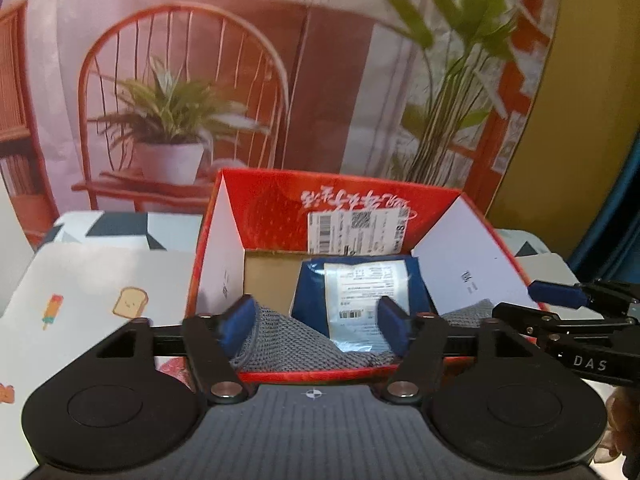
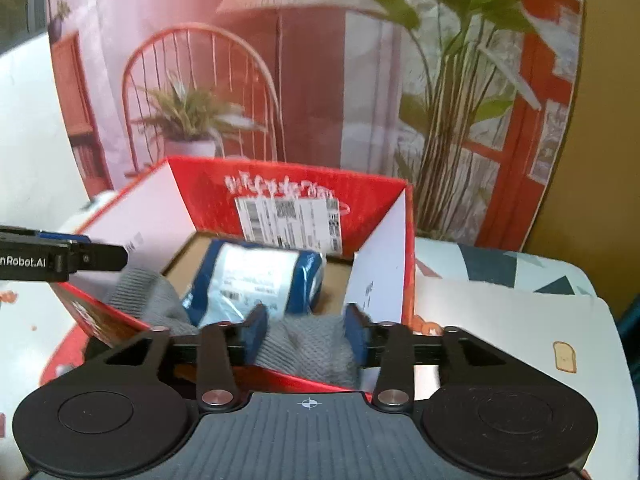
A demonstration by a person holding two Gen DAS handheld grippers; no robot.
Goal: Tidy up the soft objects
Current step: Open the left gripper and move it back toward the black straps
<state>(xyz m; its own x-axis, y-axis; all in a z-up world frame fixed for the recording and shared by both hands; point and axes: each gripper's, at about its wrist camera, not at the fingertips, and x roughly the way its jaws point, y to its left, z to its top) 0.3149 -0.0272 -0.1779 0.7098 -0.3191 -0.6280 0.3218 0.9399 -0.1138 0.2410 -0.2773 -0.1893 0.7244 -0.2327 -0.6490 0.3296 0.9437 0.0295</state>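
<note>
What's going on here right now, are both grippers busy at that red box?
Yes. Both handheld grippers are at the near edge of the open red box. A grey knit cloth is draped over that edge into the box, beside a blue plastic-wrapped package already inside. The left gripper is open, its fingers astride the cloth. The right gripper has cloth bunched between its fingers, though a firm grip can't be confirmed.

Both wrist cameras look forward and slightly down from close to the near edge of the red box [image 1: 280, 200], facing the far printed backdrop [image 1: 320, 80]. The left view sits further left, the right view further right; both share the box's interior and the backdrop.
</note>
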